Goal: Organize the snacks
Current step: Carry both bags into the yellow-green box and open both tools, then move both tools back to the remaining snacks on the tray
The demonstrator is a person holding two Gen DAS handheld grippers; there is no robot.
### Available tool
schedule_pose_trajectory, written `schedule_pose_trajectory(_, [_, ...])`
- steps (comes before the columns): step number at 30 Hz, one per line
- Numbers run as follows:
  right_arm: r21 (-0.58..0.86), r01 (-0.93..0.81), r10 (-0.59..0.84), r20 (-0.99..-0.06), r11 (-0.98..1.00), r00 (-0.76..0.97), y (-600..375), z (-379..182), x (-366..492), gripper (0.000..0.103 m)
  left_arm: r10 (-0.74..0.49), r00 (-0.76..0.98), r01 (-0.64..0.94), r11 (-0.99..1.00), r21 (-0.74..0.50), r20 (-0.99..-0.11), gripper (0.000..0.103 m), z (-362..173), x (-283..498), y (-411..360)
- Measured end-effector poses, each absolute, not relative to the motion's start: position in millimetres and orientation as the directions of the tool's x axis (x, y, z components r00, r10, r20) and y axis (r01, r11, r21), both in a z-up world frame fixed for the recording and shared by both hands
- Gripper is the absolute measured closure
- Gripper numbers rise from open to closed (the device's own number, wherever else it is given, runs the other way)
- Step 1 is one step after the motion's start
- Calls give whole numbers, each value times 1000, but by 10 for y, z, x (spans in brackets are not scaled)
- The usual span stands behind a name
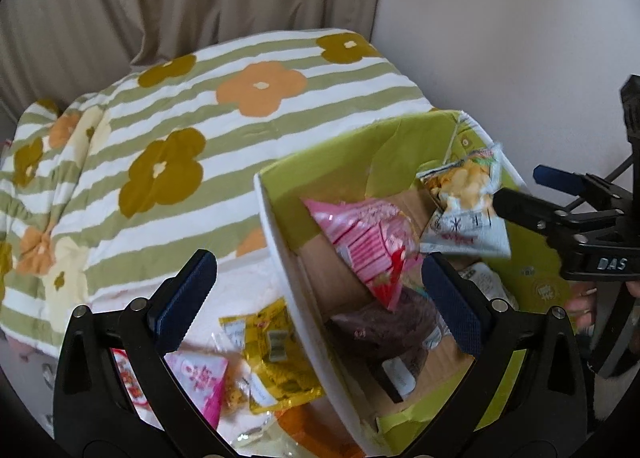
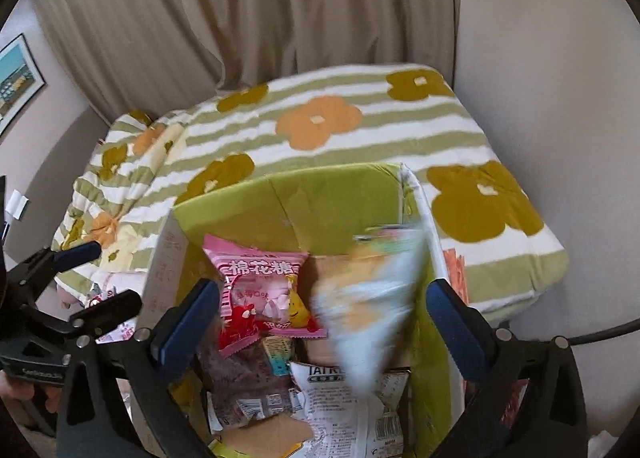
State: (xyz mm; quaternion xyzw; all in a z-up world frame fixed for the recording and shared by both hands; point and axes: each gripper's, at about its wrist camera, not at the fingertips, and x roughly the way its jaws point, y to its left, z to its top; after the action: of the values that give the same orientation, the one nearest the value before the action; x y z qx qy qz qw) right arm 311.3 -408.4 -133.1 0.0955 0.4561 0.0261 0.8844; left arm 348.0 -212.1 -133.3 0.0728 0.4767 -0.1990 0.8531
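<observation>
Both grippers hover over an open green-lined cardboard box [image 2: 280,194] on a striped flowered blanket [image 1: 240,58]. The right gripper [image 2: 320,322] has its jaws spread wide, and a white-and-yellow chip bag [image 2: 368,298] sits between them, blurred, apparently loose and dropping into the box, no pad pressing on it. In the left wrist view the same chip bag [image 1: 464,202] appears at the tip of the right gripper [image 1: 516,190], above the box's far corner. The left gripper [image 1: 316,290] is also wide open and empty, straddling the box's near white wall. Already in the box: a pink marshmallow packet [image 2: 260,290], a dark purple packet [image 2: 236,374] and a white printed bag [image 2: 344,410]. Still outside, on the blanket beside the box wall: a yellow packet [image 1: 276,362] and a small pink packet [image 1: 200,378]. My read: these are light, air-filled film bags, crinkly and slippery, contents crushable, so pinch a flat sealed edge or corner rather than the puffed middle. The yellow packet lies flat, so likely needs a low approach on its seam. Sorting looks partly done.
</observation>
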Motion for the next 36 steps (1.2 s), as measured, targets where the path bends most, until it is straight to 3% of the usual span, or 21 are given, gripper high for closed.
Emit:
schedule_pose_trajectory(6, [205,-2,169,-800,979,576,-3976,-1283,2891,0,-269,471,386,919,-78,-840,1,-1312,3307,-2044])
schedule_pose_trajectory(20, [154,-110,188,-734,982,652,-3734,-659,2415,0,-216,618,290,956,-36,-756,1,-655,2609,-1714])
schedule_pose_trajectory(28, [125,-188,221,-701,974,678,-3406,-489,2226,0,-104,649,137,990,-18,-754,1,-482,2168,-1111])
schedule_pose_trajectory(36, [189,-291,337,-690,938,640,-2896,-513,2114,0,25,657,-29,1000,8,-754,1,-416,1714,-183])
